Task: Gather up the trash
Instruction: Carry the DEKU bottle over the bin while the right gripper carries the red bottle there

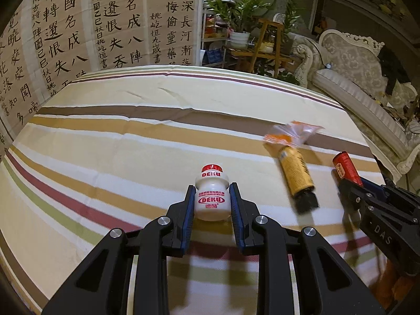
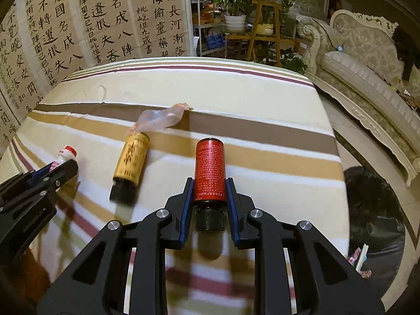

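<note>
My left gripper point(image 1: 212, 187) is shut on a small white bottle point(image 1: 211, 199) with a red cap and red "DEKU" lettering, upright just above the striped tablecloth point(image 1: 131, 141). My right gripper point(image 2: 209, 181) is shut on a red bottle point(image 2: 209, 162) with a black cap, the cap end towards the camera. The right gripper point(image 1: 351, 186) and the red bottle point(image 1: 344, 166) also show at the right edge of the left wrist view. Between the two grippers a yellow bottle point(image 2: 131, 160) with a black cap lies on the cloth. A crumpled clear wrapper point(image 2: 160, 118) touches its far end.
A bin lined with a black bag point(image 2: 372, 210) stands on the floor off the table's right edge, with some wrappers in it. An ornate sofa point(image 2: 367, 52) runs along the right. Calligraphy sheets point(image 2: 78, 26) hang behind the table, with plants and a wooden stand point(image 2: 262, 26) beyond.
</note>
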Motion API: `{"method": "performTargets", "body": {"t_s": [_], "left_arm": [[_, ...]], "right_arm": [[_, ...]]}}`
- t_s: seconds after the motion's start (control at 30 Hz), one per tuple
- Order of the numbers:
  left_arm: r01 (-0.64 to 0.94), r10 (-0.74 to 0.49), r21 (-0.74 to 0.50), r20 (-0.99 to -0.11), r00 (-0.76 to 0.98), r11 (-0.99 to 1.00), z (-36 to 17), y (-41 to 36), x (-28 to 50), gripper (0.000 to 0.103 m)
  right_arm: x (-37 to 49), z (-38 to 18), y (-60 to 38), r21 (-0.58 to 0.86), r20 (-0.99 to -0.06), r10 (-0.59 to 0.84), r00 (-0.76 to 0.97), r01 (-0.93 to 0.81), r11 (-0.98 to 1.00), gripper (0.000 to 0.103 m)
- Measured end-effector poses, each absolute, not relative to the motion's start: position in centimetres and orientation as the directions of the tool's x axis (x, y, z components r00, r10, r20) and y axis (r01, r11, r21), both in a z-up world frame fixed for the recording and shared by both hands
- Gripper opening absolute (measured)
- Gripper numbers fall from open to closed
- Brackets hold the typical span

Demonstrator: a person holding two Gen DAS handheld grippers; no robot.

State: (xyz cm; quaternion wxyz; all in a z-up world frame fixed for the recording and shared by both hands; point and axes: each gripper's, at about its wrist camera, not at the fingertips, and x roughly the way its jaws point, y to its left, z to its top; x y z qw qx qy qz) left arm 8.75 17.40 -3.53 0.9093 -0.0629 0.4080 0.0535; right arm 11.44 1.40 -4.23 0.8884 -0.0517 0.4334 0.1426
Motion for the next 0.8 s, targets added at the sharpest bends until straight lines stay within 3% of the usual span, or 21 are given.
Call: {"method": "performTargets", "body": {"t_s": [0.8], "left_arm": [[-0.003,-0.038,-0.055,-0.723,0.690,0.998,-3.0,8.2,4.6,0.027]], "right_arm": [[3.7,-3.6,-7.1,0.075,-0.731,0.199,0.652,-0.213,0.974,0.023]]}}
